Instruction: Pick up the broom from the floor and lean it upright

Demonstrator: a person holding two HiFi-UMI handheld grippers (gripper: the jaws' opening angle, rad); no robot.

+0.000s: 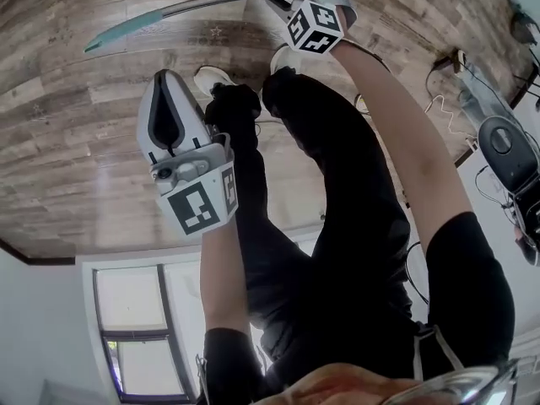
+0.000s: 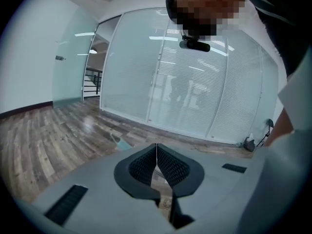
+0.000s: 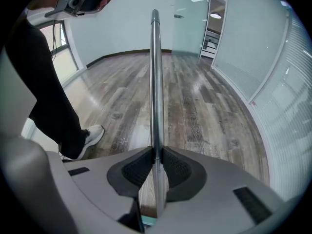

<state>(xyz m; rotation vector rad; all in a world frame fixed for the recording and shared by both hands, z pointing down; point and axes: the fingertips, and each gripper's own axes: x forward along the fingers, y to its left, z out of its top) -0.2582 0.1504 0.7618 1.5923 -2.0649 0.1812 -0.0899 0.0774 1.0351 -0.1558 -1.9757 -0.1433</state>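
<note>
Broom (image 3: 155, 82): the right gripper (image 3: 156, 152) is pinching its metal handle, holding it clear of the wooden floor (image 3: 204, 111); its long axis is running straight out from those jaws, the teal end (image 1: 118, 34) pointing toward the left gripper's side; the left gripper (image 2: 156, 152) is staying pressed together, empty, apart from the handle.

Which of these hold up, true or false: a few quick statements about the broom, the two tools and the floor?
1. The right tool is clamped on the broom handle. True.
2. The left tool grips the handle too. False: its jaws are shut with nothing between them.
3. The floor is carpeted. False: it is wood plank.
4. A white shoe shows beside the right tool. True.
</note>
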